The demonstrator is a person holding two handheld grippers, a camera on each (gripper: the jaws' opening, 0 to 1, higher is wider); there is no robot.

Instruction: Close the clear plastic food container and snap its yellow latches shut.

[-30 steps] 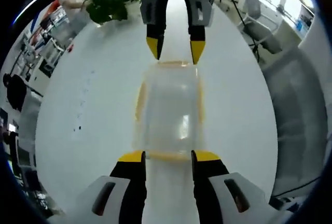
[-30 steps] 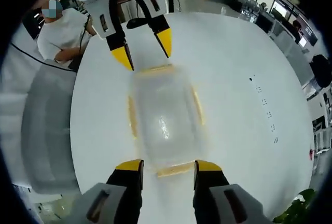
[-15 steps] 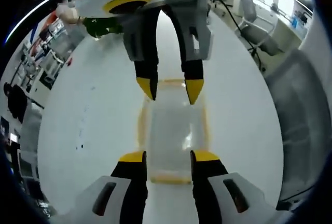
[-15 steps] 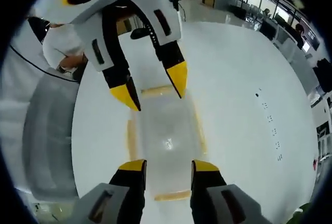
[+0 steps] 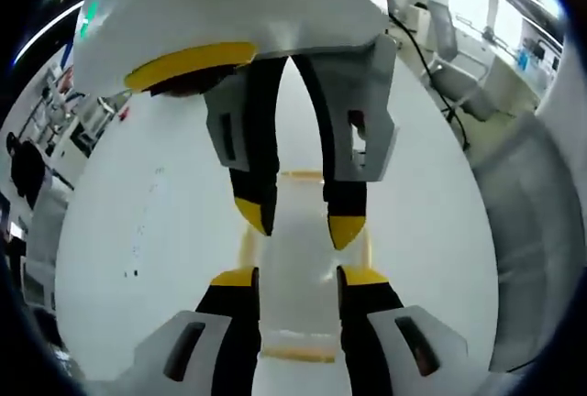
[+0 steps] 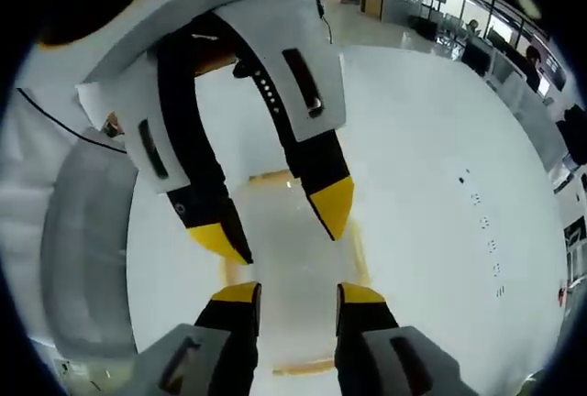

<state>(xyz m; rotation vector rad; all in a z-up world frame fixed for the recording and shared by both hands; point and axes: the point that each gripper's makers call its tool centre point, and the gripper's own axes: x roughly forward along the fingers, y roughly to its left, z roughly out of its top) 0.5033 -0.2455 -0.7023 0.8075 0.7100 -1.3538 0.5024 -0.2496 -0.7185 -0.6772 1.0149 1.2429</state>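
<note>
The clear plastic container (image 5: 296, 318) lies on the white table (image 5: 147, 231), its lid on top. Yellow latches show at its far end (image 5: 303, 176), near end (image 5: 289, 355) and sides. My left gripper (image 5: 298, 277) is open above the lid, one jaw on either side of its middle. My right gripper (image 5: 299, 224) faces it from the far end, also open, fingertips just above the lid. In the right gripper view the container (image 6: 293, 336) sits under my right gripper (image 6: 298, 293), with the left gripper (image 6: 278, 225) close opposite. Whether the fingertips touch the lid is unclear.
A grey chair (image 5: 527, 203) stands beside the table, seen also as the grey chair (image 6: 78, 231). Small black marks (image 6: 481, 199) dot the table top. Desks and office clutter lie beyond the table's edge.
Both grippers have closed in on each other over the container, so each now looms large in the other's view. The container has stayed put on the table.
</note>
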